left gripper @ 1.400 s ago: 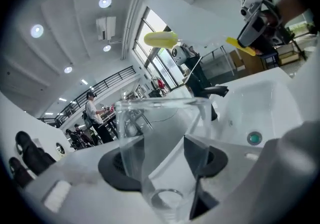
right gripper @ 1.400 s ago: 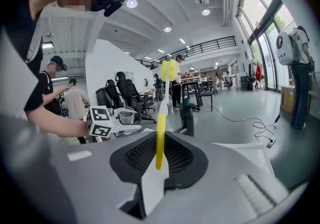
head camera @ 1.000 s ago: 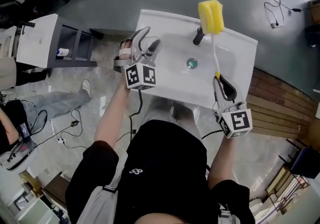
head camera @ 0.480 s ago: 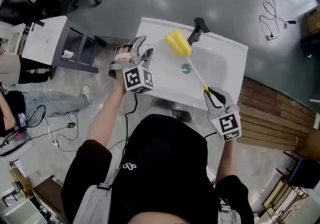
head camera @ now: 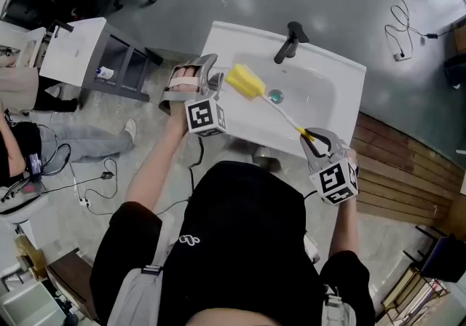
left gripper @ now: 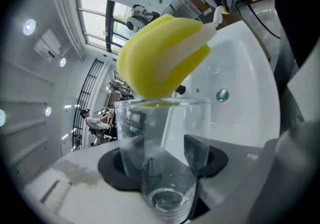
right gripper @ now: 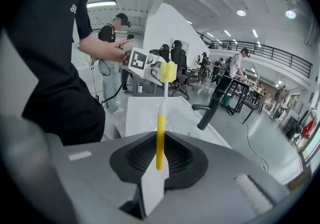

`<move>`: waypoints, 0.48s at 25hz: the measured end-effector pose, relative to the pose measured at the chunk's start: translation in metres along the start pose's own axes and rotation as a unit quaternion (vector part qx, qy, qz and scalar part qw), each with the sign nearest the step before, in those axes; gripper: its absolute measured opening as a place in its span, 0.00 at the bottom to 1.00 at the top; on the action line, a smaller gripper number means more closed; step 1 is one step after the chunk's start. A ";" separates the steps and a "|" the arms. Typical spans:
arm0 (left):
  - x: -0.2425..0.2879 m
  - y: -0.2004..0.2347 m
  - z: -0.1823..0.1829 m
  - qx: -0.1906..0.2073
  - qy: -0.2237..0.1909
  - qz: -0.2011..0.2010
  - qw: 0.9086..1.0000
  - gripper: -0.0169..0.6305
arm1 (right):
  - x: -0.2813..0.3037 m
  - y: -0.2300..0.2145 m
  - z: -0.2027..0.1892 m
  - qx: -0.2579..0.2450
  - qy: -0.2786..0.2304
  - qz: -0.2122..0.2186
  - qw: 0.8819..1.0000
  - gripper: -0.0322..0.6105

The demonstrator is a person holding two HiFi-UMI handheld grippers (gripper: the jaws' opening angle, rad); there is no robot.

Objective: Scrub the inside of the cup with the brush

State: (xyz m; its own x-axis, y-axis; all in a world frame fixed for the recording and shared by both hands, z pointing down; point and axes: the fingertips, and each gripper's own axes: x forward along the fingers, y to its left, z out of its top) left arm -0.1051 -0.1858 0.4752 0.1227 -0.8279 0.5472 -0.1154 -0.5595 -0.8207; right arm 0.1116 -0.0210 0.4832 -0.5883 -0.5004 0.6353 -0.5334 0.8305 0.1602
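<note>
- Head view: the person stands at the near side of a white sink (head camera: 342,92), with a black faucet (head camera: 290,41) at its far edge and a drain (head camera: 274,96) in the basin.
- The left gripper (head camera: 207,77) is held over the sink's left edge. The right gripper (head camera: 314,138) is near the sink's near right corner.
- The brush (head camera: 280,108) runs from the right gripper up and left across the basin. Its yellow sponge head (head camera: 245,82) ends just beside the left gripper's jaws.
- Left gripper view: the jaws pinch a clear cup (left gripper: 167,178) low on its body, one dark pad (left gripper: 200,153) on each side, and the cup's open mouth points away from the camera.
- The sponge head (left gripper: 162,58) sits right at the cup's mouth, its lower end on the rim. Whether any of it is inside cannot be told.
- The sink (left gripper: 245,68) and drain (left gripper: 222,95) lie beyond, on the right.
- Right gripper view: the jaws are pressed together on the brush's yellow handle (right gripper: 160,138), which stands straight out from them.
- The thin white stem leads to the sponge head (right gripper: 167,71) far off, against the left gripper (right gripper: 142,62).
- The sink (right gripper: 150,118) and faucet (right gripper: 210,110) lie below and to the right.
</note>
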 end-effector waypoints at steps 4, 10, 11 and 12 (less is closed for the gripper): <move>-0.003 -0.003 0.001 0.042 0.008 0.002 0.999 0.44 | 0.005 0.005 -0.006 -0.025 0.019 0.014 0.999 0.12; -0.006 -0.008 0.003 0.108 0.012 0.002 0.994 0.44 | 0.004 0.007 -0.007 -0.074 0.044 0.015 0.996 0.12; -0.006 -0.010 0.003 0.119 0.015 0.000 0.993 0.44 | 0.003 0.006 -0.007 -0.083 0.050 0.014 0.995 0.12; -0.006 -0.012 0.003 0.134 0.019 -0.001 0.991 0.44 | 0.002 0.005 -0.007 -0.092 0.055 0.012 0.994 0.12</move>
State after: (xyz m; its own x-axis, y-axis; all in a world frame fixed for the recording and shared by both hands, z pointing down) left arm -0.1013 -0.1744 0.4811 0.0850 -0.8305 0.5506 0.1520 -0.5353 -0.8309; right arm 0.1119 -0.0157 0.4903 -0.5242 -0.4579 0.7180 -0.3936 0.8779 0.2726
